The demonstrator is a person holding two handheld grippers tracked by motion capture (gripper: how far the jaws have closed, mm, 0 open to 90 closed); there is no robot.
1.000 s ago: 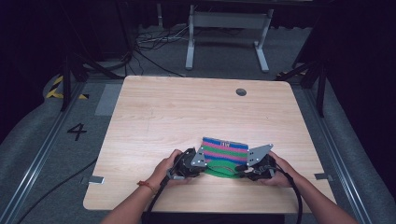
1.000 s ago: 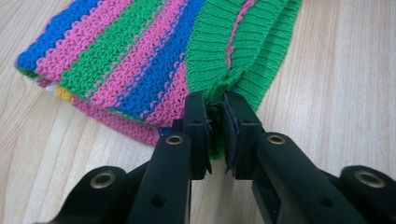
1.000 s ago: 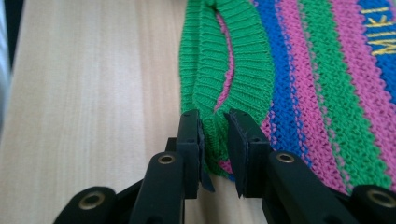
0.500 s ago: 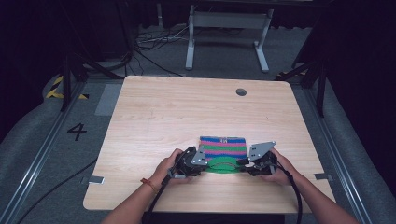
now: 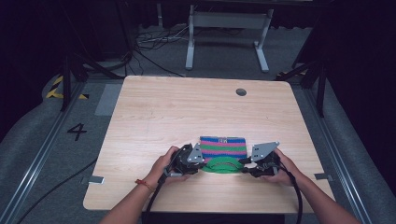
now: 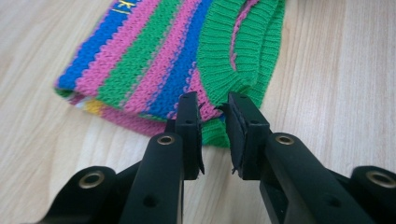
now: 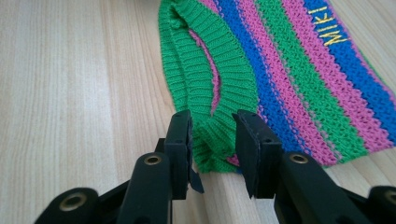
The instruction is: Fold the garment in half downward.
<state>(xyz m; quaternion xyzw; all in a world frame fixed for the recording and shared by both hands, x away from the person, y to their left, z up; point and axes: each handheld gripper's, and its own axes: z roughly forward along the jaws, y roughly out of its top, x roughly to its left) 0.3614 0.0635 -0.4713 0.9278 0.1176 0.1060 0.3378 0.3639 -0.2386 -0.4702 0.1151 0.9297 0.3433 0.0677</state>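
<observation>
A knitted cloth (image 5: 223,145) with blue, pink and green stripes lies flat on the wooden table (image 5: 187,112), its green ribbed band (image 5: 223,164) towards the person. In the high view my left gripper (image 5: 201,164) sits at the band's left end and my right gripper (image 5: 243,168) at its right end. In the left gripper view the jaws stand a little apart, and my left gripper (image 6: 214,112) straddles the cloth (image 6: 140,60) at its corner. In the right gripper view my right gripper (image 7: 212,126) stands open around the green band (image 7: 205,88), without pinching it.
A round cable hole (image 5: 241,92) lies near the table's far edge. Behind the table stands a grey metal frame (image 5: 226,21), with cables on the floor. The table's front edge runs just below both hands.
The cloth, slightly raised and tilted a second ago, now lies flatter. My right gripper has shifted a little to the right. The left one has hardly moved.
</observation>
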